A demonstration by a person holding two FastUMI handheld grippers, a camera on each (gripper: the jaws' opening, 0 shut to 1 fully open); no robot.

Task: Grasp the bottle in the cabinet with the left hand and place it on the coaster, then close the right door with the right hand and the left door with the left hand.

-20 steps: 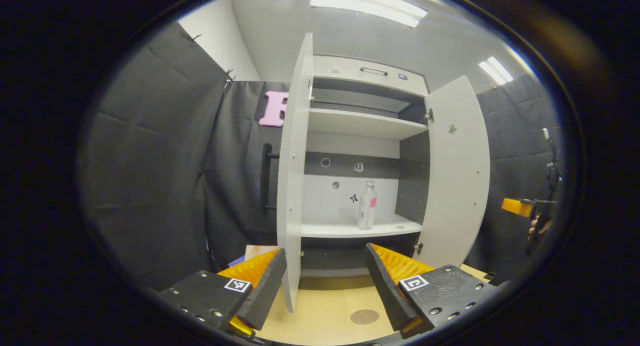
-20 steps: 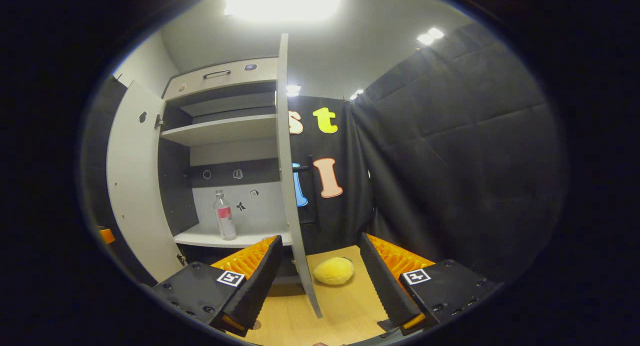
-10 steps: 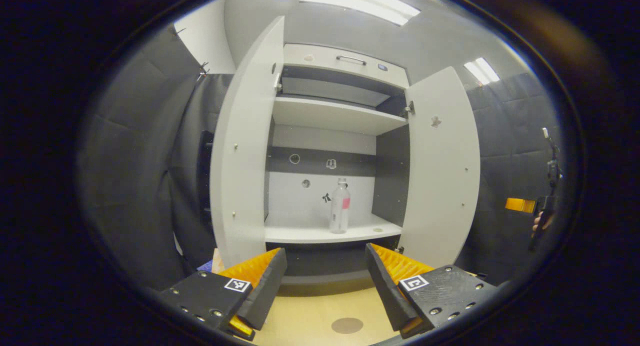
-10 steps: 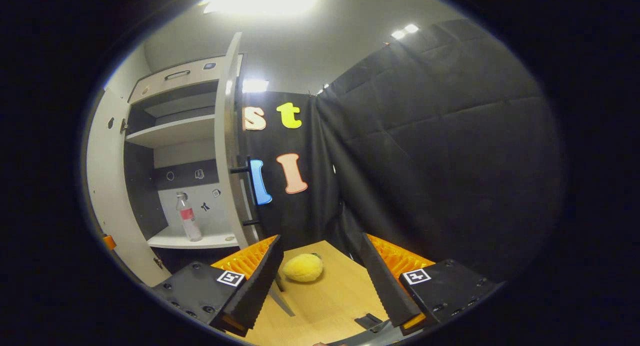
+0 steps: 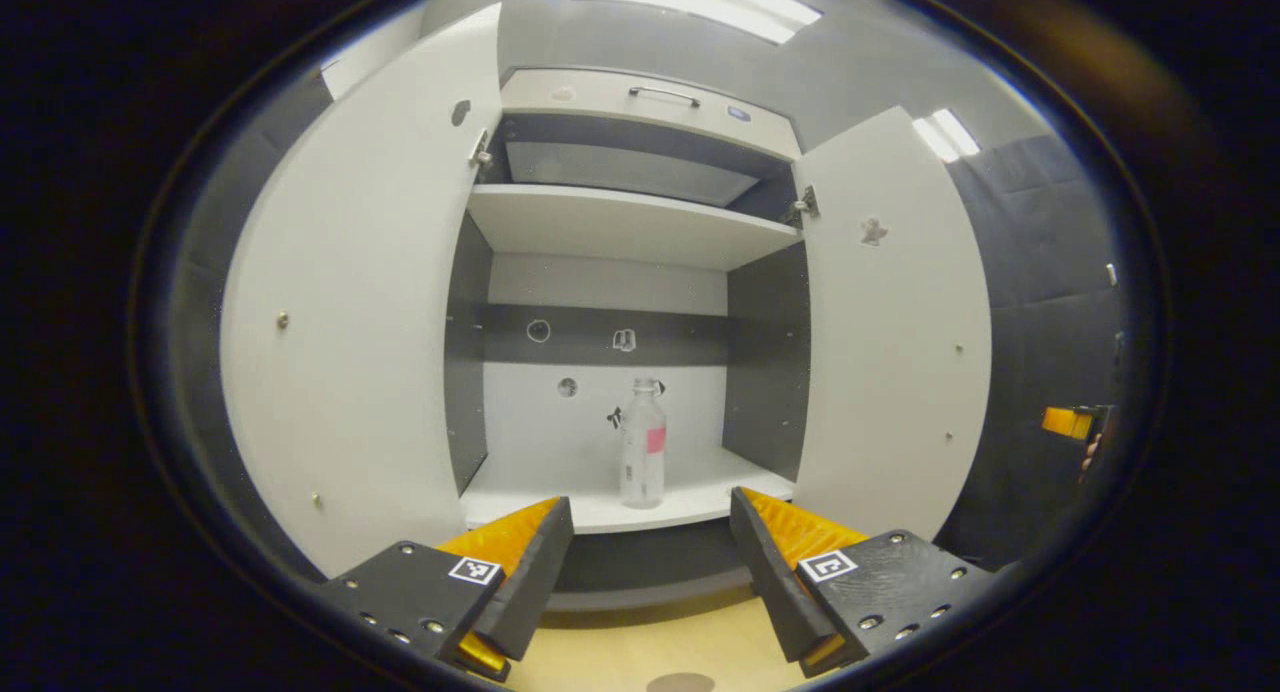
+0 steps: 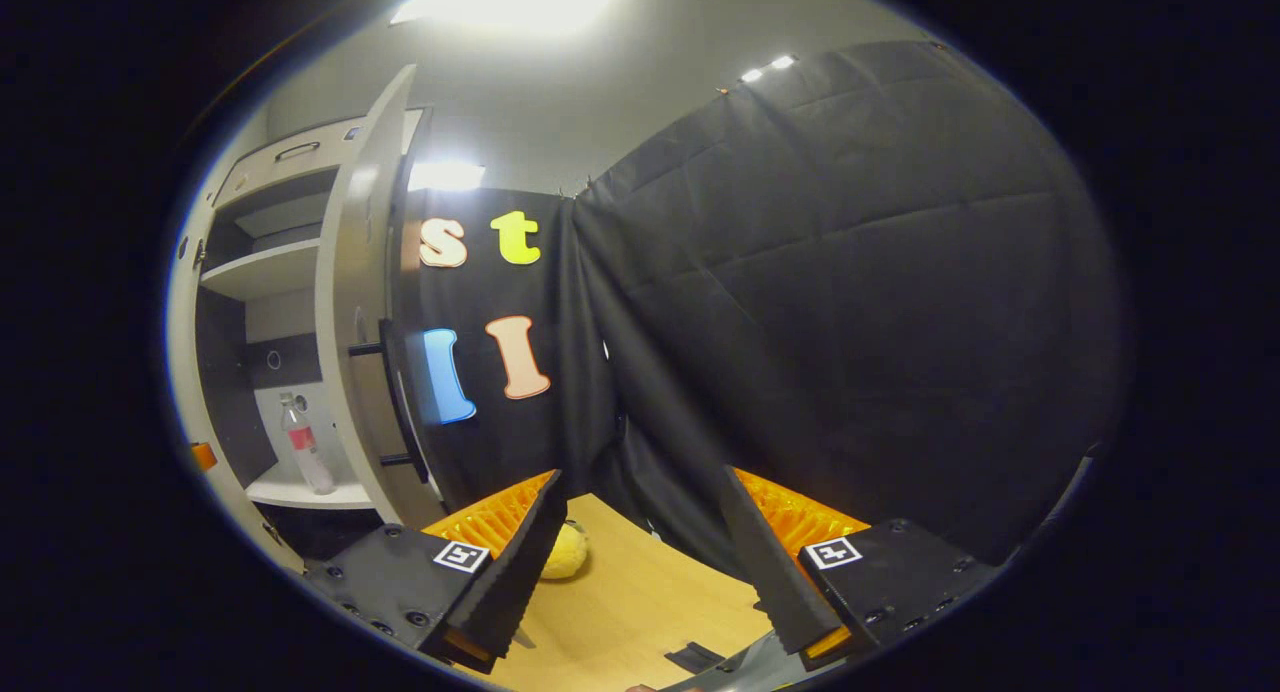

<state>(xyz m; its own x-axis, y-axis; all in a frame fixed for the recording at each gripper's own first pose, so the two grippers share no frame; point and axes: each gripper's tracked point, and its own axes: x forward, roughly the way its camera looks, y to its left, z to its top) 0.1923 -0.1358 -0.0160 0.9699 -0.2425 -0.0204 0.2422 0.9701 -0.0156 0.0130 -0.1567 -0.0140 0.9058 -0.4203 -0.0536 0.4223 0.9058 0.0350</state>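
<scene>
Nothing is done yet: the clear plastic bottle with a pink label (image 5: 642,457) stands on the white cabinet's (image 5: 620,227) bottom shelf, both doors hang wide, and the left gripper (image 5: 650,532) and right gripper (image 6: 640,527) wait in front, jaws apart and empty.

Left gripper view is aimed straight into the open cabinet (image 5: 620,222) from near, low over the table (image 5: 640,647), both doors (image 5: 360,302) flanking the frame. Right gripper view is turned toward the booth wall (image 6: 850,302), farther to the right, with the cabinet (image 6: 260,272) seen obliquely at its left edge. Shared: cabinet interior, bottle (image 5: 642,457) (image 6: 303,457) on the lower shelf, table (image 6: 620,612).
</scene>
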